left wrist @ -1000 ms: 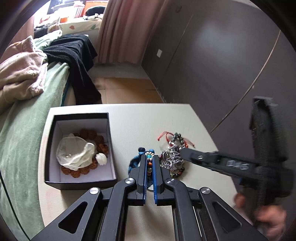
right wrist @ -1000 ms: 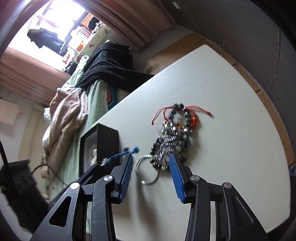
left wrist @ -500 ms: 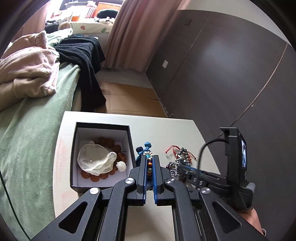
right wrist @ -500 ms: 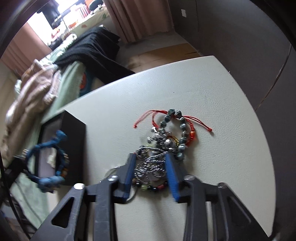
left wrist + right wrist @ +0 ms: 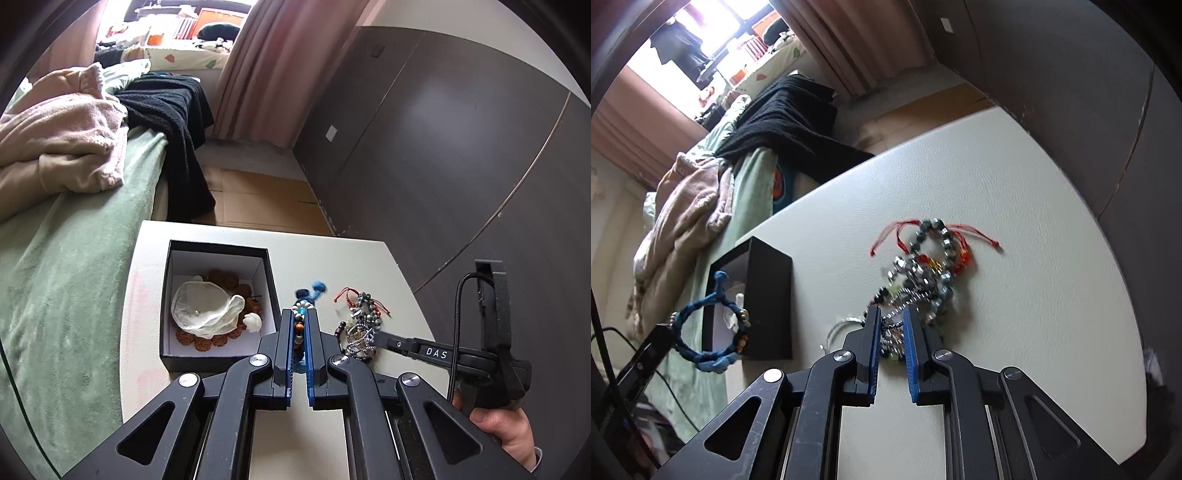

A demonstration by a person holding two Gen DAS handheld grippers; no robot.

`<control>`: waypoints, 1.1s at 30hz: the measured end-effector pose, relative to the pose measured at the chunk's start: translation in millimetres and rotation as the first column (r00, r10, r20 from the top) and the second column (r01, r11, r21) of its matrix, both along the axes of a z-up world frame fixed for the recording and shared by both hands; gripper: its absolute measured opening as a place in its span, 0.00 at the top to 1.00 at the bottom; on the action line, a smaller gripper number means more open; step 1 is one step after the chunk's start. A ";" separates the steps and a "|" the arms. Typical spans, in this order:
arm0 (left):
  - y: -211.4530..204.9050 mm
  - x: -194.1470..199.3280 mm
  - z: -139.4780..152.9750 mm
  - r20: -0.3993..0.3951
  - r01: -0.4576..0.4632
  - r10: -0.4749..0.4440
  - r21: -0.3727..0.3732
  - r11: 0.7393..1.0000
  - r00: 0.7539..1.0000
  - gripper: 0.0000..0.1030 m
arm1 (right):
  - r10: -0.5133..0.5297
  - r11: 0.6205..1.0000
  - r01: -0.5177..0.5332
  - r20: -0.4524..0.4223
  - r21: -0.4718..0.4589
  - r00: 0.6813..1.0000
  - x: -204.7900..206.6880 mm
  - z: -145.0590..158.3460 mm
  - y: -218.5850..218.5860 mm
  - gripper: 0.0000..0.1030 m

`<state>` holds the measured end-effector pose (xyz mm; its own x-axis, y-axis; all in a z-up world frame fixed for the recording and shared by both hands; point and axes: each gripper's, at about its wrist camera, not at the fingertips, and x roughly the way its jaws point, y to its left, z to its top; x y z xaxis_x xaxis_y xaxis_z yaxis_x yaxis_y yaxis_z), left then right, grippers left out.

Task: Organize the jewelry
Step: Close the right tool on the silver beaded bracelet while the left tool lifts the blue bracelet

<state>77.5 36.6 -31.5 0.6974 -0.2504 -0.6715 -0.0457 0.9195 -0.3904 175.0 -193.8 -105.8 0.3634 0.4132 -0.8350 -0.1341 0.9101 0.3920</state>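
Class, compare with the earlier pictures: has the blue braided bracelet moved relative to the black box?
Yes. The blue braided bracelet, shut in the left tongs, has lifted off the table and now hangs beside the black box.

Left hand-held gripper clamped nearly closed; right hand-held gripper narrowly parted.

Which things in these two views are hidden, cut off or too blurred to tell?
- Left wrist view: the blue cord bracelet is mostly hidden between the left tool fingers.
- Left wrist view: a white cloth covers most of the brown bead string in the black box.
- Right wrist view: the jewelry pile is motion-blurred; whether the right tool grips a chain is unclear.
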 end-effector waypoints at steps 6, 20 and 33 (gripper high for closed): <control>0.1 -3.7 1.0 0.001 -0.001 0.001 0.005 1.000 1.000 0.95 | -0.040 0.998 0.043 -0.065 0.051 0.997 -2.6 -11.7 -16.3 0.87; 6.7 -5.5 4.2 0.017 -0.020 0.020 -0.008 1.000 1.000 0.95 | -0.008 0.956 -0.005 0.041 0.292 0.999 -11.6 31.4 -16.0 0.88; 12.8 -8.4 8.1 0.032 -0.032 0.033 -0.019 0.999 0.999 0.95 | 0.014 0.960 -0.063 0.176 0.274 0.984 -23.2 69.2 -6.1 0.88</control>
<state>69.0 49.4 -23.4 0.7265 -0.2396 -0.6440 -0.0627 0.9102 -0.4094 151.8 -200.0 -36.6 0.4698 0.6361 -0.6121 -0.2538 0.7614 0.5965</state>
